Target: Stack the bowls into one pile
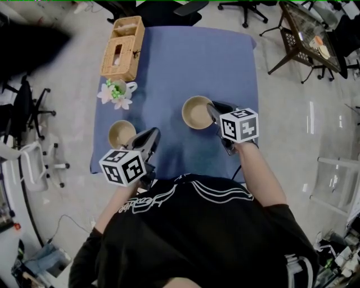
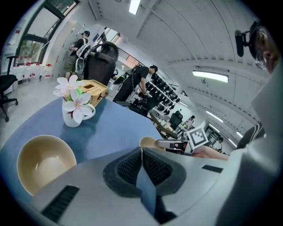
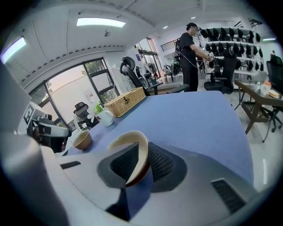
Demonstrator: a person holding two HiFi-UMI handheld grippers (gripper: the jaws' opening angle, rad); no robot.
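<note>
Nearest to us, at the near edge of the blue table (image 1: 191, 62), we see the person's black shirt (image 1: 197, 225) and two forearms reaching over that edge. The left gripper (image 1: 151, 135) hangs over the table's near left part. Its pads meet with nothing between them, so we call its fingers closed and empty. Its marker cube (image 1: 122, 167) sits just off the near edge.

The small bowl (image 1: 121, 134) stands upright on the table's near left part, just beside the left gripper's tip. We cannot tell whether the two touch.

The right gripper (image 1: 212, 109) reaches in over the table's near right part, with its marker cube (image 1: 239, 125) above the cloth there. Its fingers stand narrow and hold the rim of the large bowl (image 1: 197, 112), one pad inside the wall and one outside. This bowl is at the middle of the table, slightly to the right, and well apart from the small bowl. In the right gripper view it appears tilted between the pads. We cannot tell whether its base rests on the cloth.

Farther along the table's left edge stands a white mug of flowers (image 1: 117, 91). A wicker basket (image 1: 122, 48) sits at the far left corner, partly over the edge.

Beyond the table's far right corner stands a dark side table (image 1: 306, 34), with office chairs (image 1: 244, 8) on the floor past the far edge.
</note>
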